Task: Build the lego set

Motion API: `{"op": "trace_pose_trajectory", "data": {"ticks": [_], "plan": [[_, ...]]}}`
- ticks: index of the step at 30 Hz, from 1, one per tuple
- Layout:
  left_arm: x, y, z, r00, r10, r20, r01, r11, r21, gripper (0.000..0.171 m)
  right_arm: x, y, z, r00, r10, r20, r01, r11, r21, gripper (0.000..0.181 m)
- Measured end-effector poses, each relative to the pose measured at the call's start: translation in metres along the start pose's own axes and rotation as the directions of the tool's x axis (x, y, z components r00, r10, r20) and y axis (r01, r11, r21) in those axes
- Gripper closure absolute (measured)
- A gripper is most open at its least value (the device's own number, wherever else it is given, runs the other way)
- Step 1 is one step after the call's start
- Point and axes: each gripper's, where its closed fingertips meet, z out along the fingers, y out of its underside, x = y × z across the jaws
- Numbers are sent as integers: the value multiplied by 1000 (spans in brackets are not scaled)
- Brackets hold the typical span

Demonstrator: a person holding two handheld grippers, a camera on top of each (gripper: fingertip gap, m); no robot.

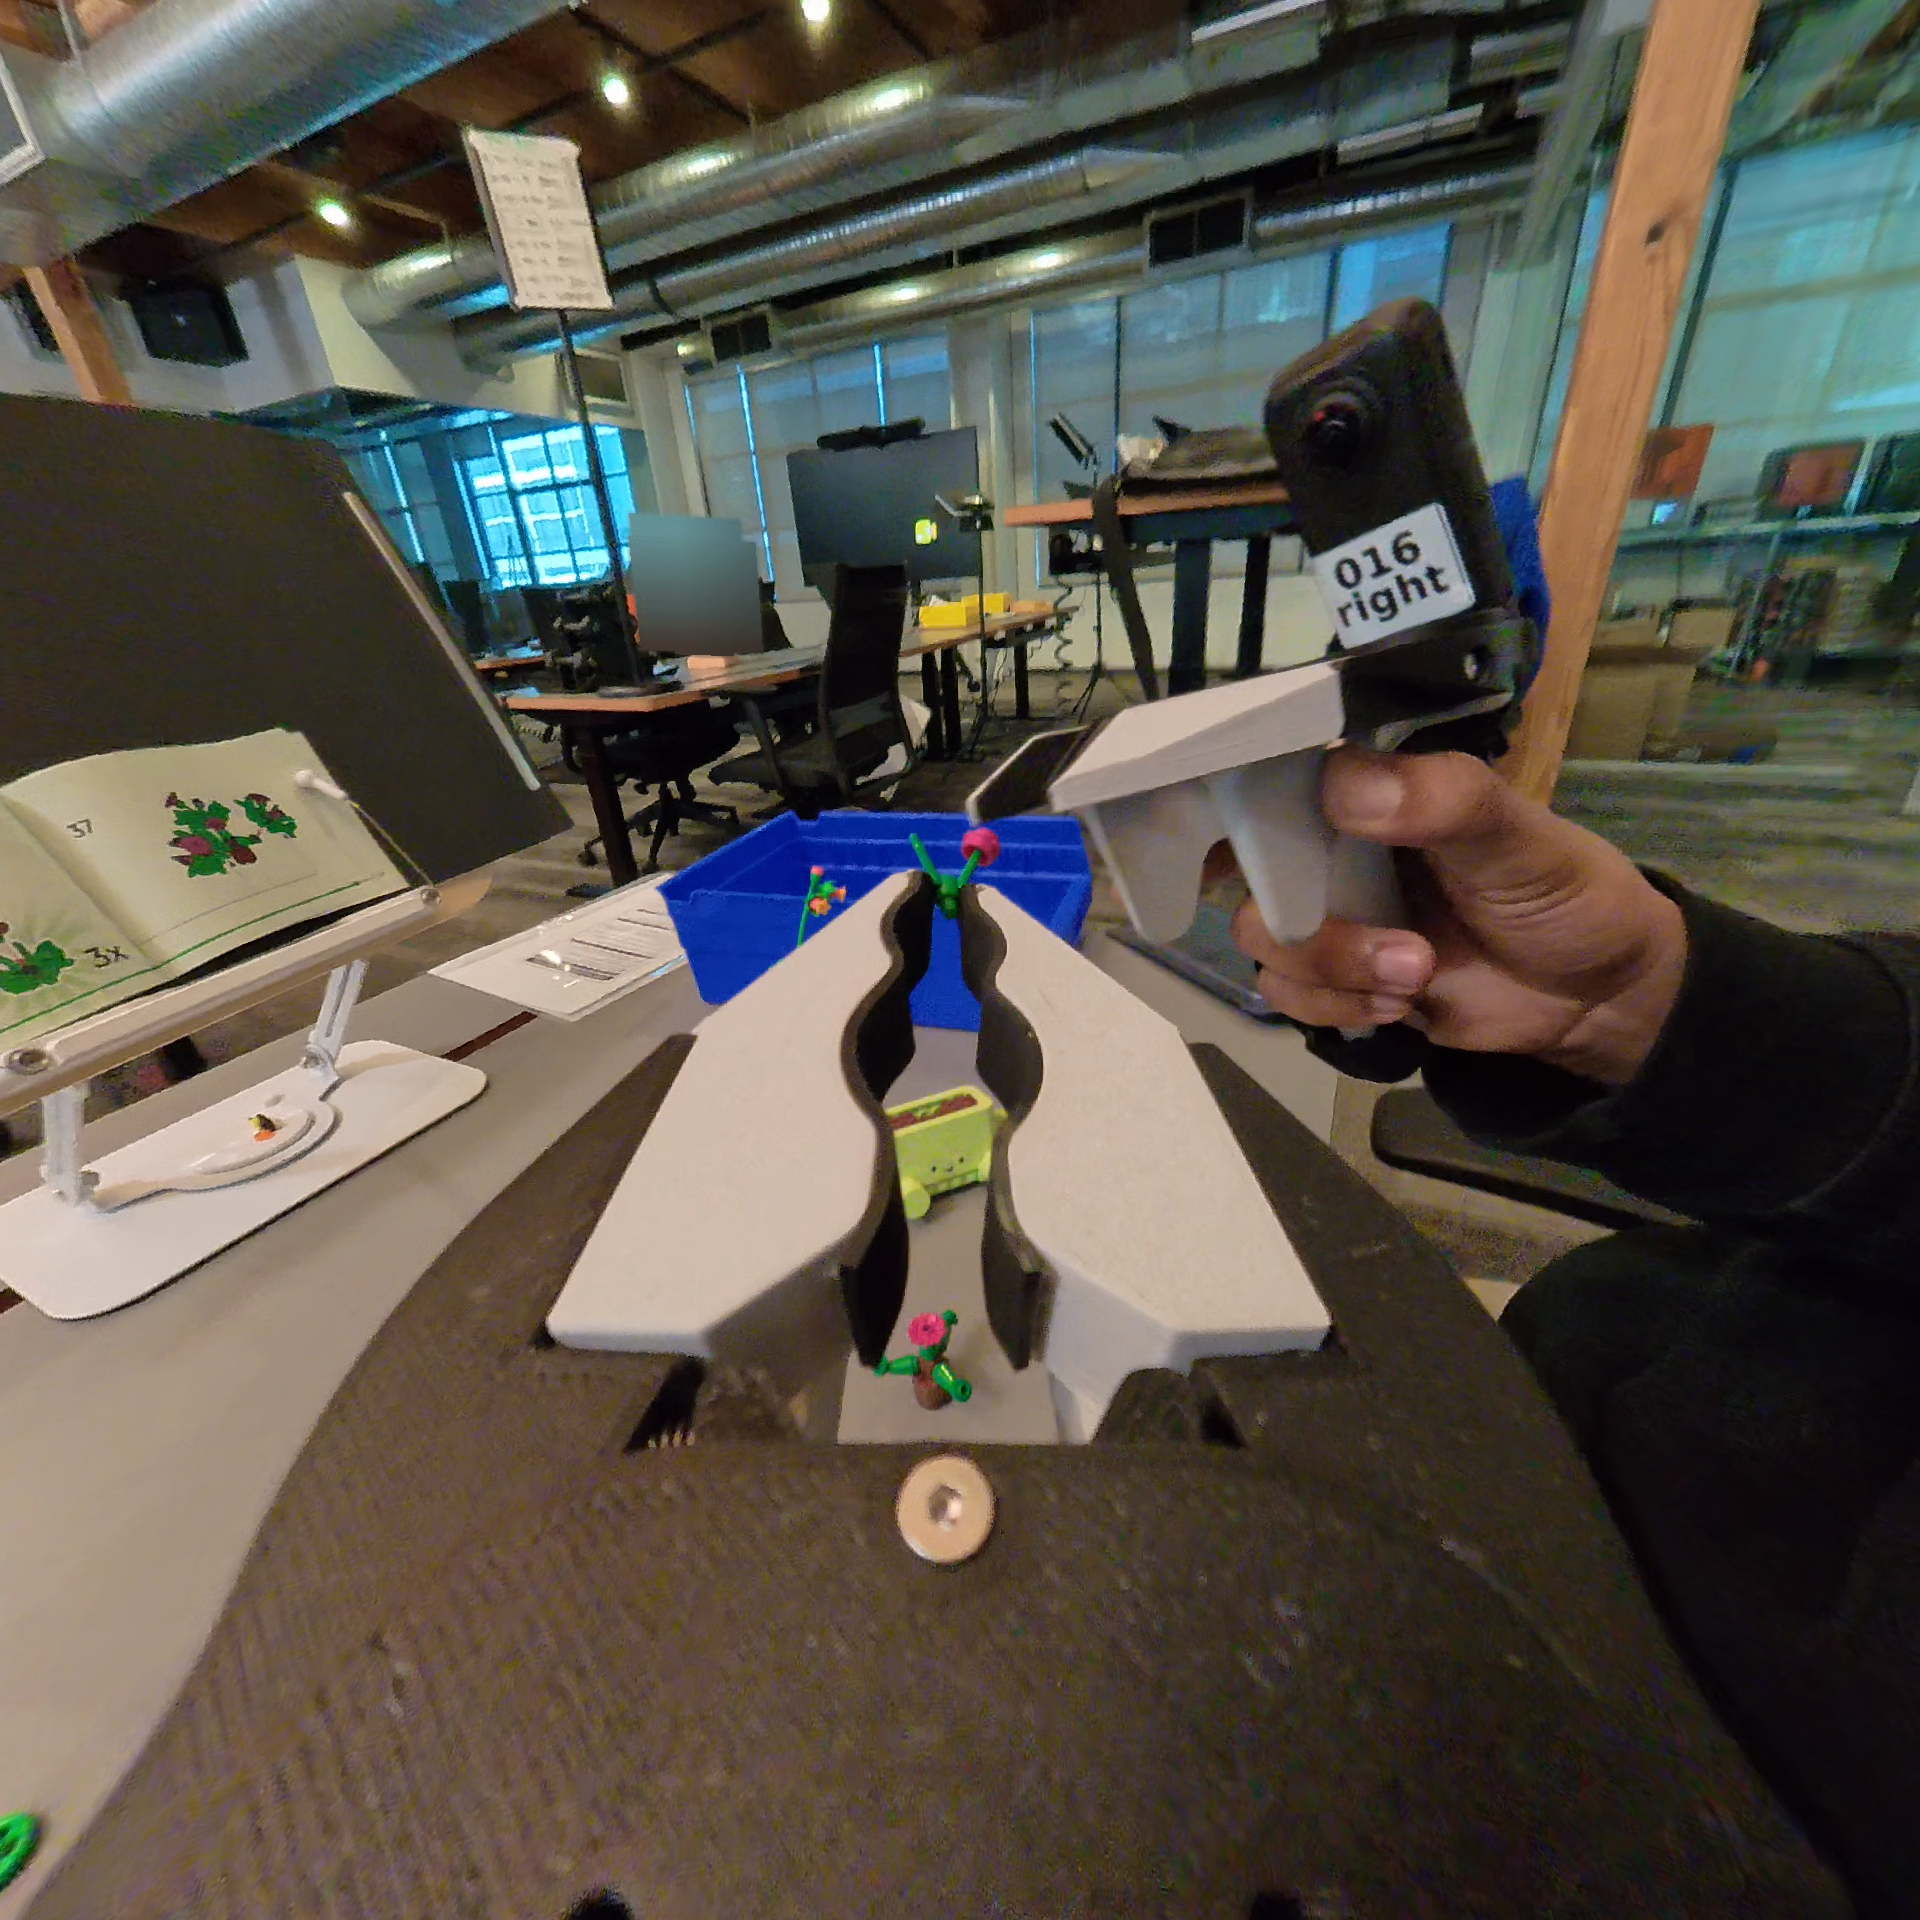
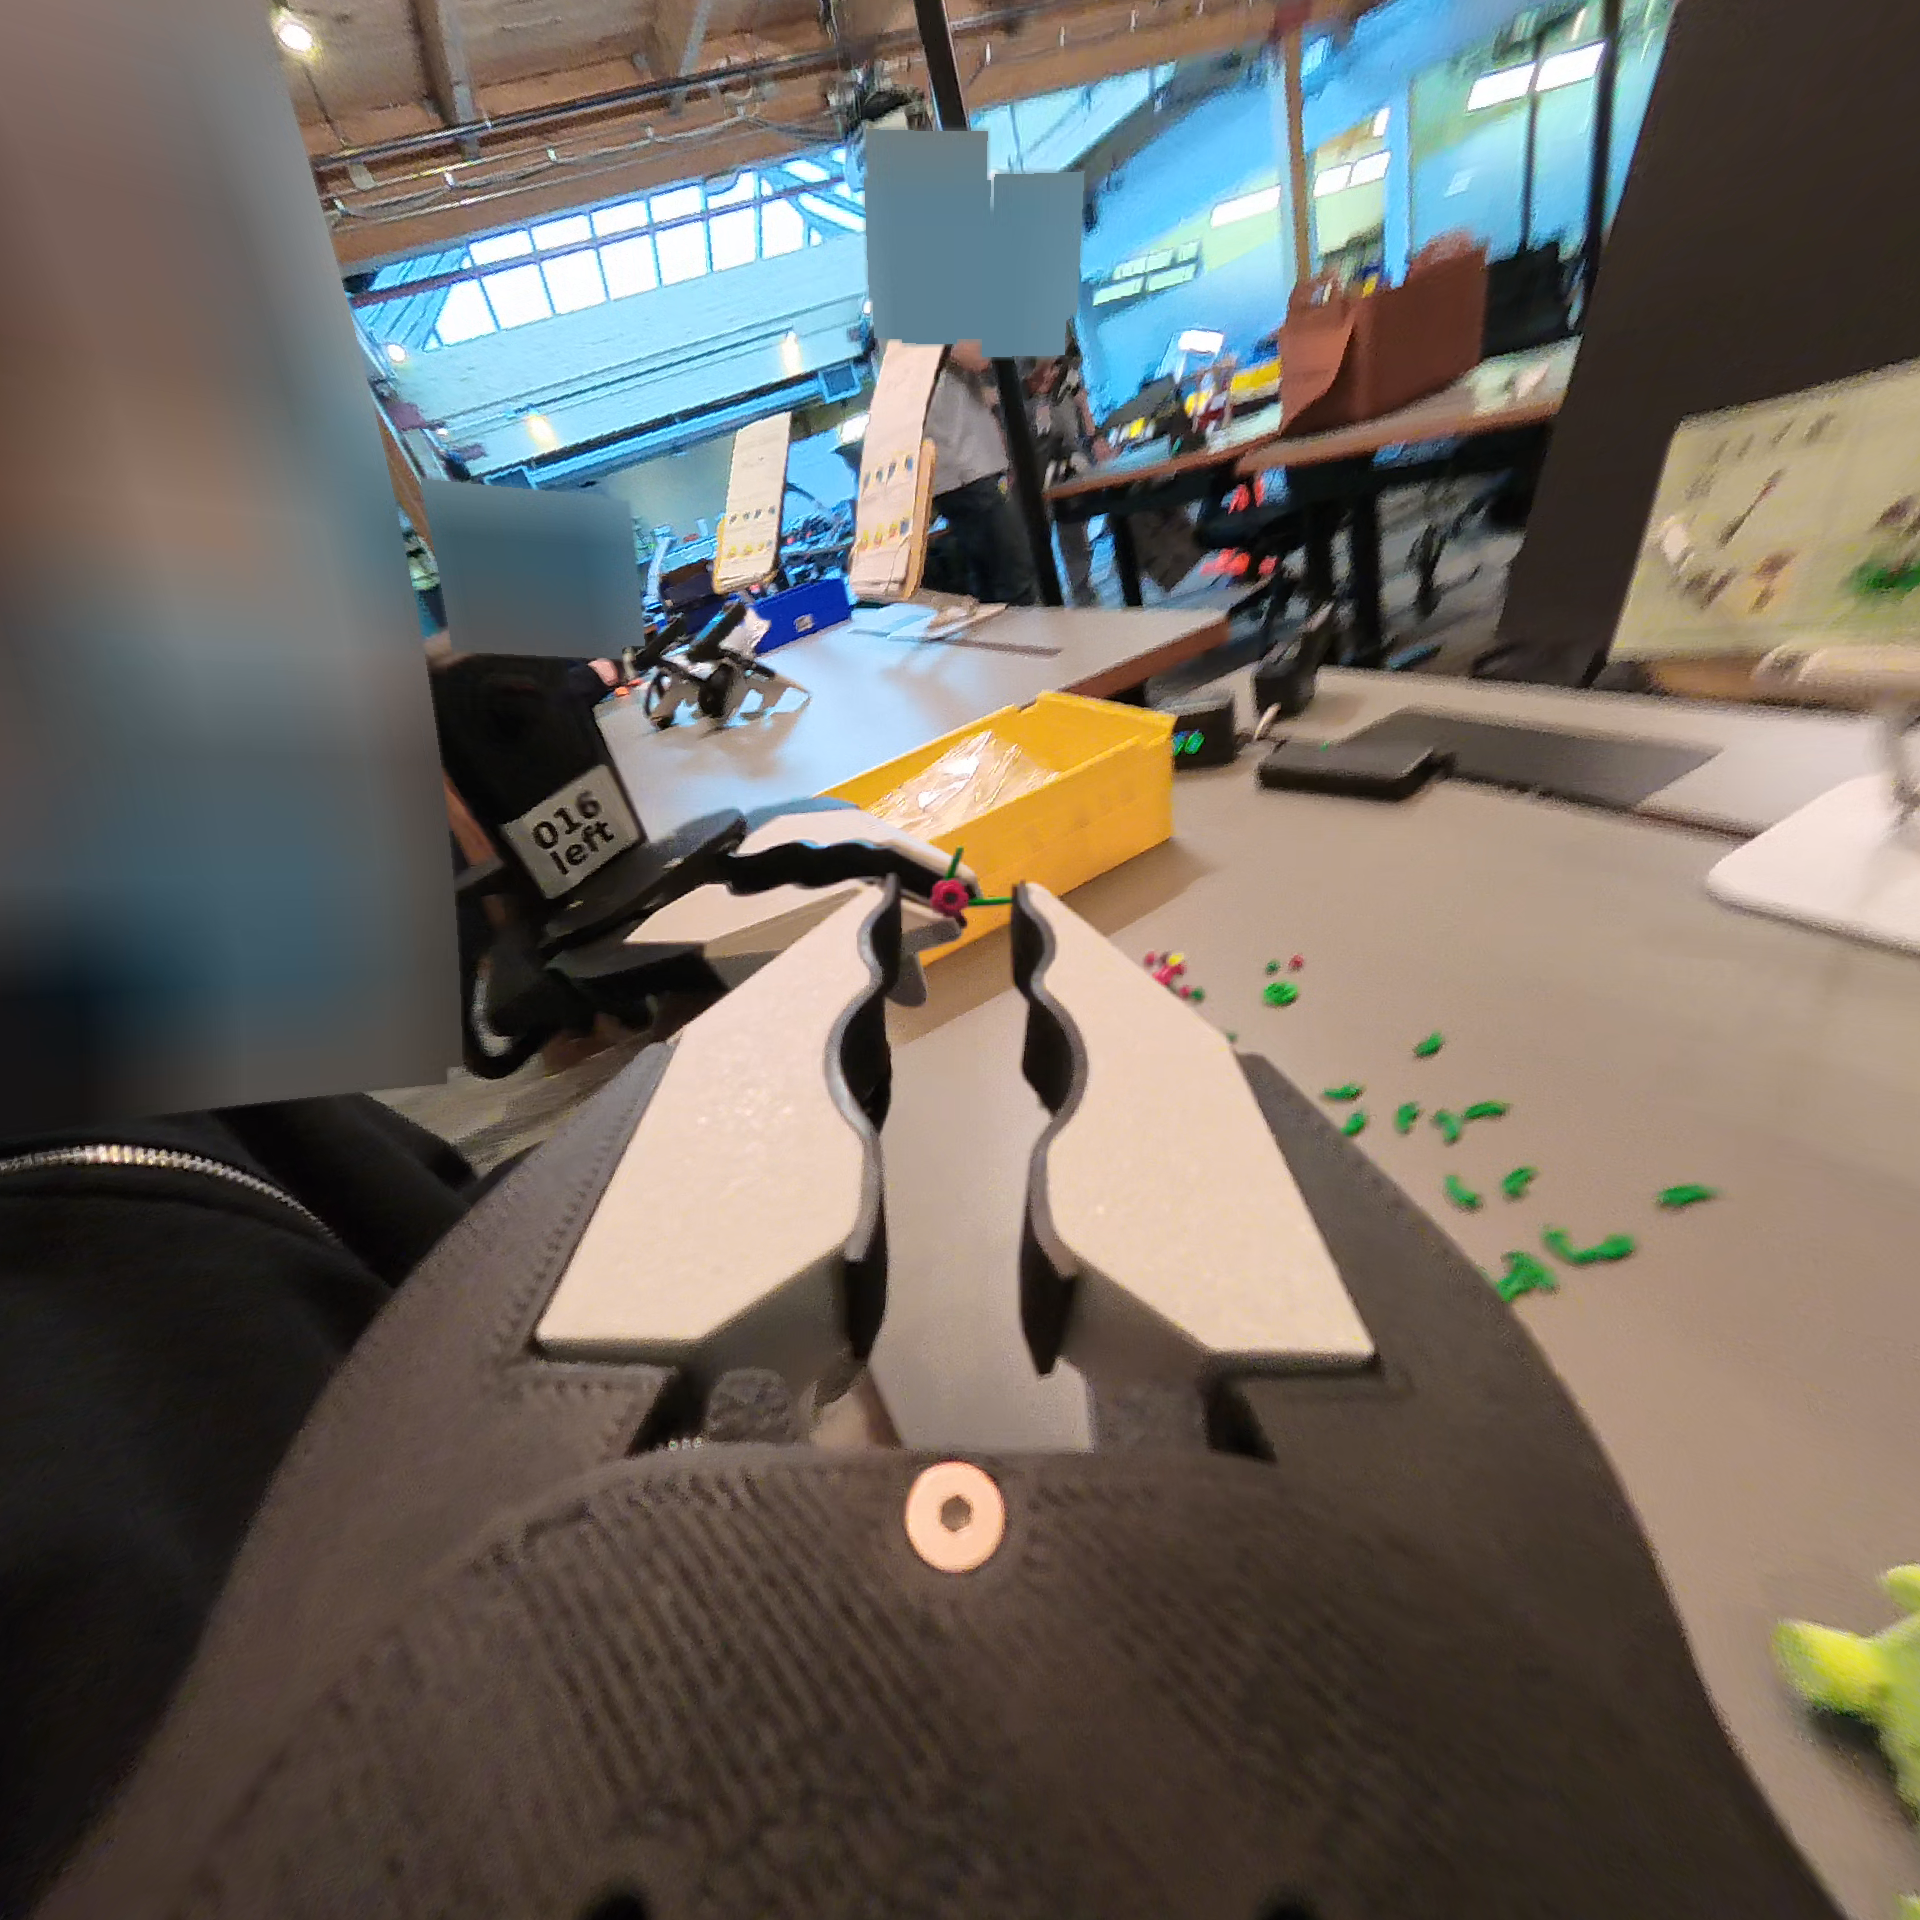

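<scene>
My left gripper is shut on a green lego stem with a pink flower and holds it in the air above the table. My right gripper is open, and the same pink flower sits between its fingertips without being pinched. In the left wrist view the right gripper hovers just right of the flower, held by a hand. A lime-green lego pot stands on the table below. A small finished flower sprig lies nearer to me.
A blue bin holding another flower stem stands behind the pot. An open instruction booklet rests on a white stand at the left. A yellow bin is beyond the grippers. Several loose green pieces lie scattered on the grey table.
</scene>
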Motion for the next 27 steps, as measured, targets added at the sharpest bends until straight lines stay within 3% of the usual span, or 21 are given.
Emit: {"op": "trace_pose_trajectory", "data": {"ticks": [3, 5, 9, 11, 19, 27], "plan": [[-7, -8, -10, 995, -79, -62, 84, 992, 97, 170, -1, -12, -8, 998, -57, -17, 57, 997, 47, 161], [-5, -18, -21, 965, -168, -199, 209, 956, 208, 170, -1, -17, -14, 995, -96, -28, 98, 992, 81, 160], [-13, -35, -46, 803, -342, -488, 535, 774, 339, 170, 0, -12, -13, 990, -133, -45, 136, 988, 75, 159], [-22, -33, -48, 743, -404, -534, 624, 707, 334, 170, 0, -7, -11, 989, -141, -43, 143, 988, 61, 159], [-8, -50, -68, 571, -325, -754, 753, 573, 323, 170, 3, -9, -21, 984, -164, -67, 169, 982, 80, 161], [-3, -53, -70, 557, -302, -773, 752, 579, 316, 170, 5, -9, -23, 987, -147, -59, 152, 984, 93, 162]]}}
